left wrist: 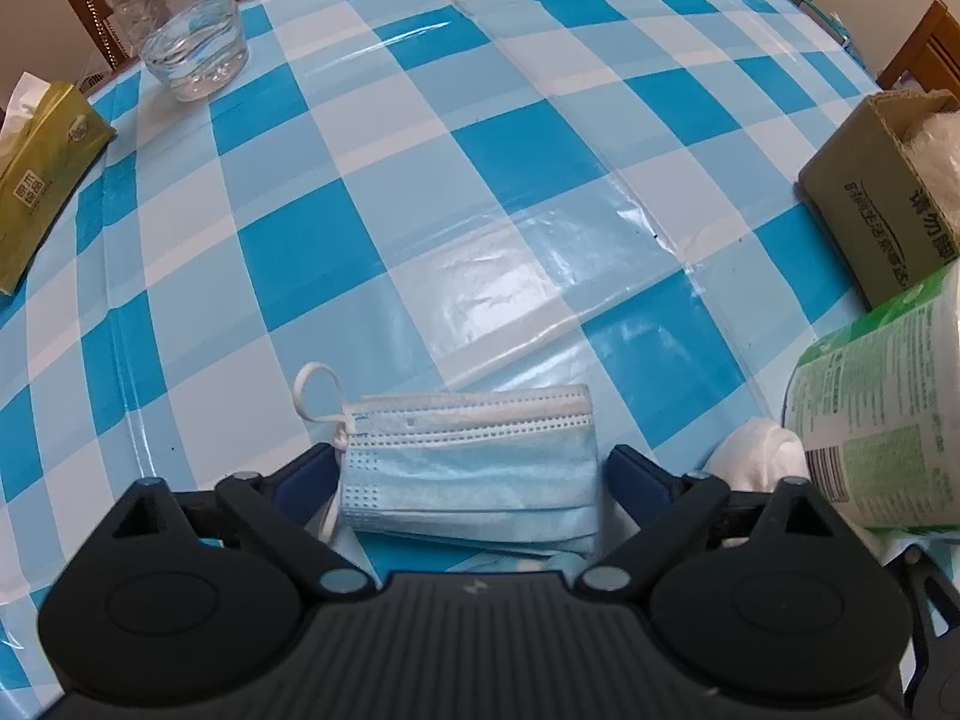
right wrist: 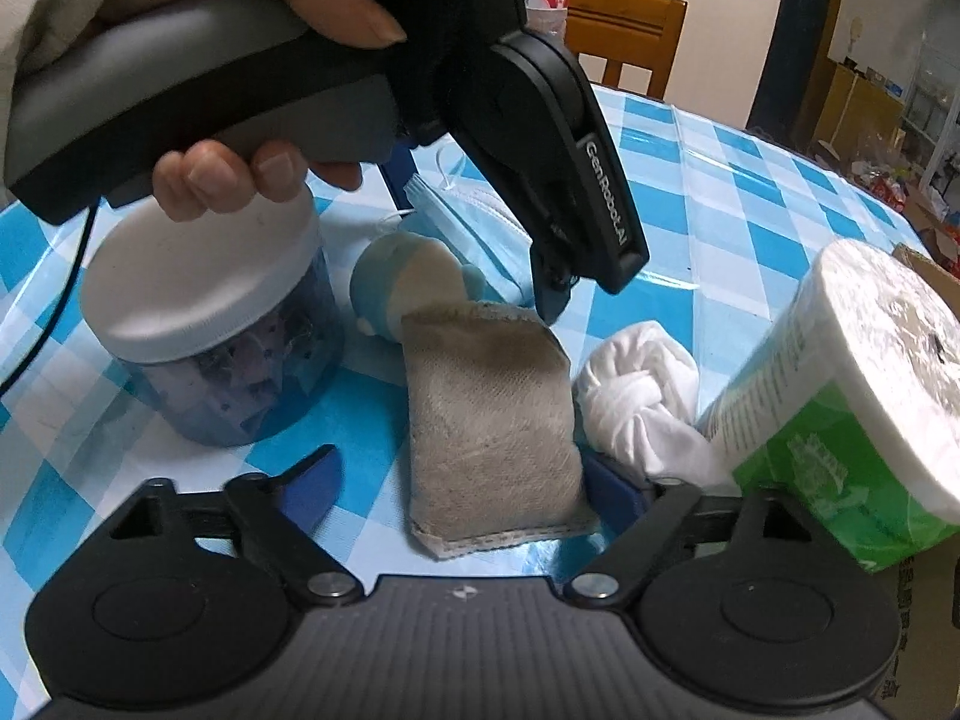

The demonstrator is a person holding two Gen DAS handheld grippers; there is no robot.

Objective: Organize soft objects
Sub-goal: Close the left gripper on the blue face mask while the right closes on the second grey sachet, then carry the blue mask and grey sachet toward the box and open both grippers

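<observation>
A folded blue face mask [left wrist: 468, 468] lies on the checked tablecloth between the open jaws of my left gripper [left wrist: 471, 468]; the fingers stand at its two ends, whether touching I cannot tell. In the right wrist view the mask [right wrist: 474, 222] lies beyond a rolled blue-and-cream sock [right wrist: 408, 288]. A grey-brown fabric pouch [right wrist: 492, 420] lies between the open jaws of my right gripper [right wrist: 462, 480]. A knotted white cloth [right wrist: 636, 396] lies to its right, and it also shows in the left wrist view [left wrist: 756, 456]. The left gripper [right wrist: 552, 300] hangs above the pouch's far end.
A wrapped tissue roll [right wrist: 840, 408] stands at right, and it shows in the left wrist view [left wrist: 876, 414]. A white-lidded jar [right wrist: 210, 324] stands at left. A cardboard box [left wrist: 882, 192], a tissue pack [left wrist: 42, 174] and a water bottle [left wrist: 186, 30] sit further off on the table [left wrist: 480, 180].
</observation>
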